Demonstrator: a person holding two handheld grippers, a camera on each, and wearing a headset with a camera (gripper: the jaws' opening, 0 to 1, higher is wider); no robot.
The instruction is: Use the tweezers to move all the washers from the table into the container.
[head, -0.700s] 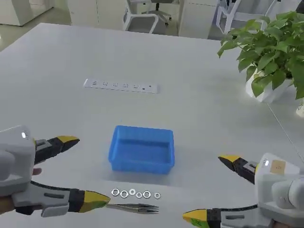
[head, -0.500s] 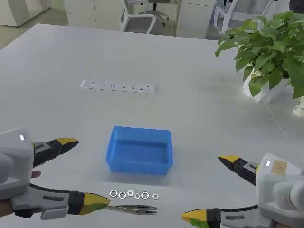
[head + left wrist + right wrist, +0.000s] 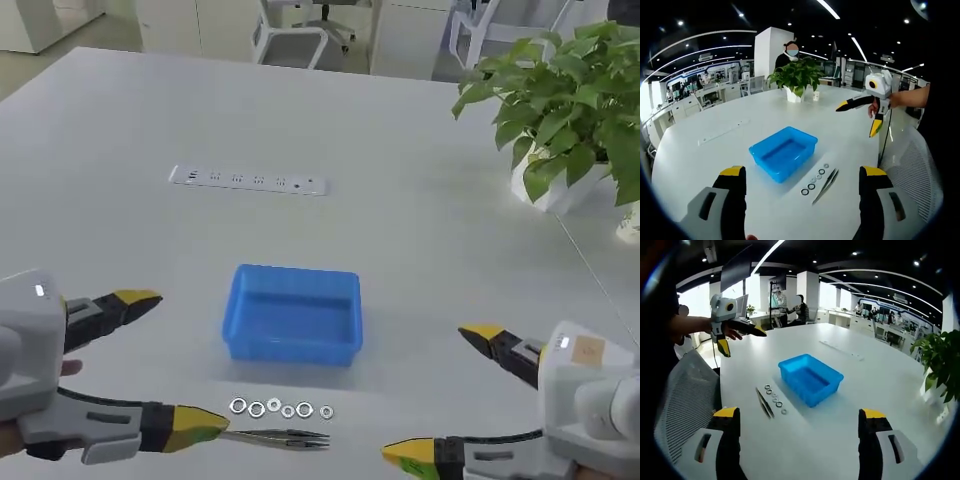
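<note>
Left gripper point(image 3: 185, 362) and right gripper point(image 3: 432, 393) both spread wide, holding nothing; grabbing those flat tweezers point(image 3: 285, 436) could scatter the washers point(image 3: 280, 408).

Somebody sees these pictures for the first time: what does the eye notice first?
The blue container on the white table stands out first. On its near side lie a row of washers and the tweezers, between the open left gripper and open right gripper. A green potted plant stands at the far right.
</note>
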